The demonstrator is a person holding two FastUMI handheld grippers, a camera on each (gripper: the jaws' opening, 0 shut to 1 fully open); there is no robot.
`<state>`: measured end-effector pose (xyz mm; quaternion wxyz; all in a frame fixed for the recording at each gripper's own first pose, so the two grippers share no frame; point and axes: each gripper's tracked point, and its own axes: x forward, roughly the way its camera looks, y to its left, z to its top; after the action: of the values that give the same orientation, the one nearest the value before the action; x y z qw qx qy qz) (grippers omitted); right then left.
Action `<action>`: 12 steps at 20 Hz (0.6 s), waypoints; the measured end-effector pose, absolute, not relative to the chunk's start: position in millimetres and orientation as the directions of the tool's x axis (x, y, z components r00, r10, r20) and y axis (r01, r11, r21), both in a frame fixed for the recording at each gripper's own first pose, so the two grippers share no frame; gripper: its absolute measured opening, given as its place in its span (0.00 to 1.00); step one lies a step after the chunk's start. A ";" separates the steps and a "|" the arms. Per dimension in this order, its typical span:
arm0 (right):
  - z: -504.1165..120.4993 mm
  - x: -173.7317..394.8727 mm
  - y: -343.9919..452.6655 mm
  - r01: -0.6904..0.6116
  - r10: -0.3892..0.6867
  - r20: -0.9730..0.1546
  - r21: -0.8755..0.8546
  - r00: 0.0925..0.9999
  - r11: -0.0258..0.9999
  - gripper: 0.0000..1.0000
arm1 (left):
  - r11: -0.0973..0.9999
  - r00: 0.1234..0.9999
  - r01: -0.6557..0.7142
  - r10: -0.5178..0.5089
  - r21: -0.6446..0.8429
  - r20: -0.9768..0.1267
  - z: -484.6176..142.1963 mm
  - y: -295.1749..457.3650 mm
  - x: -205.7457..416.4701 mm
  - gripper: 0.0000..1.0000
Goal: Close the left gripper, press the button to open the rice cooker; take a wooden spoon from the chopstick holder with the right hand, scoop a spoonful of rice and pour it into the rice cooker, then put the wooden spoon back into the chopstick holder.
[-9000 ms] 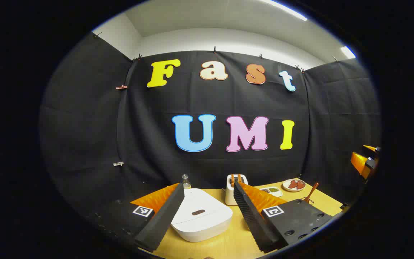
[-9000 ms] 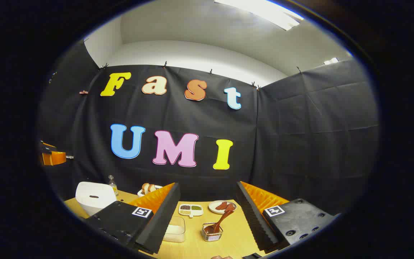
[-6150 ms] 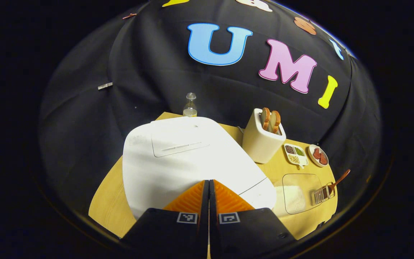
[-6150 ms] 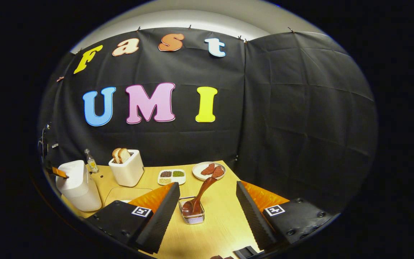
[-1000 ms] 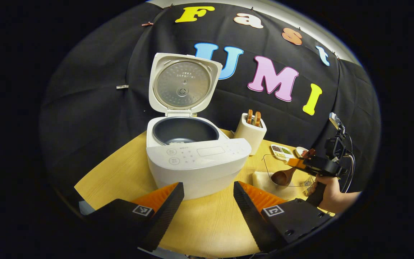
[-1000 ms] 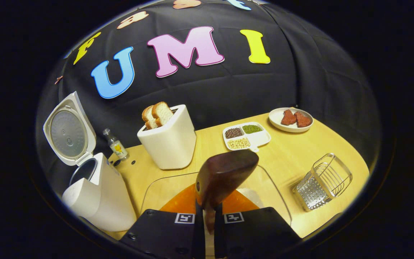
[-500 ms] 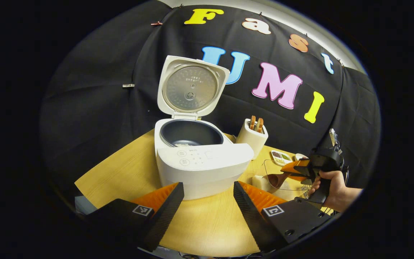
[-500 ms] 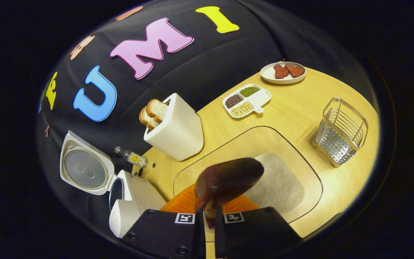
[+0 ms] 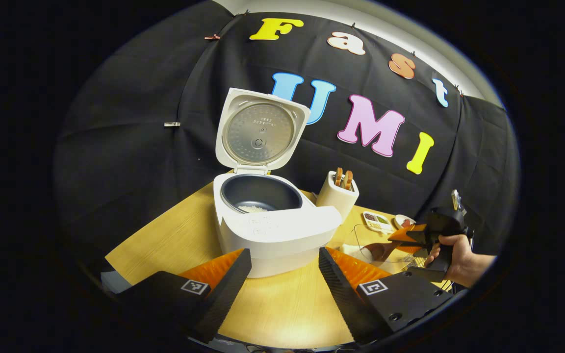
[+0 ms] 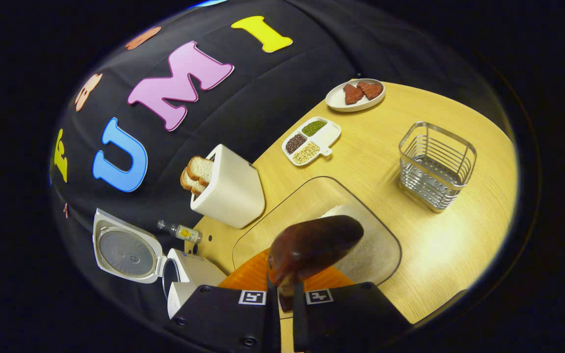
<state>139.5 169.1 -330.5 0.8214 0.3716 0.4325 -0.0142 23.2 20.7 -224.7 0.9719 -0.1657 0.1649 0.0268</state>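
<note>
Over the rice (image 10: 366, 245), our right claw (image 10: 282, 289) grips the wooden spoon (image 10: 314, 247); our left claw (image 9: 282, 274) gapes before the rice cooker (image 9: 275, 230).

One white rice cooker (image 9: 275, 230) with its lid raised stands on the light wooden surface (image 10: 439, 250), beyond the left gripper's fingers (image 9: 223, 289). One dark wooden spoon (image 10: 312, 247) sits just past the right gripper's fingers (image 10: 263, 318). Beyond it lies one clear shallow tray (image 10: 312, 196) holding one heap of white rice (image 10: 371, 250). To the right of those fingers stands one empty wire chopstick holder (image 10: 437, 164). Farther off are one white toaster (image 10: 228, 189) with two bread slices (image 10: 196, 175), one small glass bottle (image 10: 180, 231), one white divided dish (image 10: 312, 135) with three kinds of beans, and one round plate (image 10: 354, 95) bearing two reddish pieces.
</note>
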 end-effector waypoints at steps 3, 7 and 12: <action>-319.9 143.9 145.9 0.424 0.262 -0.715 0.625 0.648 0.656 0.14 | 0.944 0.946 -0.090 -0.019 -0.319 -0.322 -221.8 25.5 23.1 0.96; -303.0 151.1 121.7 0.485 0.229 -0.707 0.649 0.669 0.586 0.14 | 0.953 0.953 -0.041 -0.053 -0.301 -0.299 -215.0 27.3 23.7 0.96; -276.4 163.2 117.7 0.503 0.245 -0.683 0.693 0.688 0.516 0.14 | 0.950 0.955 -0.036 -0.058 -0.311 -0.290 -214.2 27.5 23.9 0.96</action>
<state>163.2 117.7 -276.4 0.7804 0.4849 0.3861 -0.0827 23.9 27.5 -214.2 0.9760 -0.1585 0.1494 -0.0057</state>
